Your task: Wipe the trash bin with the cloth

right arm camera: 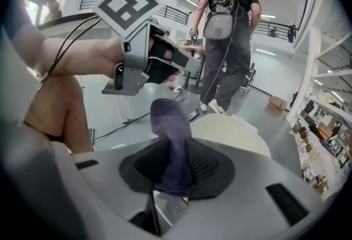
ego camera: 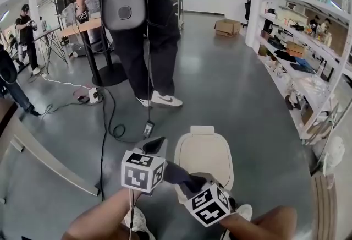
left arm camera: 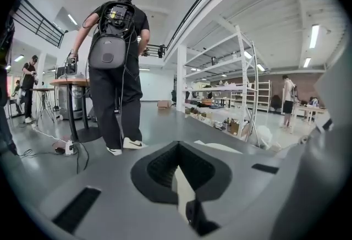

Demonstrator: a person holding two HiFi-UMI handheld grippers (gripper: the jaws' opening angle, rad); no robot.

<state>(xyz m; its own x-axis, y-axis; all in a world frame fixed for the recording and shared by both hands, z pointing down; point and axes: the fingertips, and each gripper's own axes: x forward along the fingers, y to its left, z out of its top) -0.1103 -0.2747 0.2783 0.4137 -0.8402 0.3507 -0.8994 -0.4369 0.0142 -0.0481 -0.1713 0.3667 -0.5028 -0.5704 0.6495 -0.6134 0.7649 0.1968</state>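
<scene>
Right gripper (right arm camera: 174, 174): jaws clamped on the cloth (right arm camera: 171, 134) — the dark fabric is pinched low between the pads. Its free end stands up past the tips, which leaves a loose flap to drag over a surface.
Left gripper (left arm camera: 177, 163): jaws pressed together with nothing between them. It hangs just left of the cloth, above the floor (I read it as the spare hand, ready to steady the bin or spread the fabric).
Trash bin (ego camera: 204, 152): cream, lid down, on the floor right below both grippers and slightly to the right. The cloth hovers over its near left edge, and I cannot tell whether it touches the lid.
Why held so: my guess is that the cloth is held above the lid so the wipe can start on the top, the easiest face to reach.
In the way: a black cable (ego camera: 104, 123) runs over the floor left of the bin, and a small black device (ego camera: 148, 129) lies just beyond the bin's far left corner. A person (ego camera: 137, 24) with a backpack stands farther off, facing away.
Further around: shelving (ego camera: 297, 46) along the right and a cardboard box (ego camera: 227, 27) far back — both well apart from the bin.
</scene>
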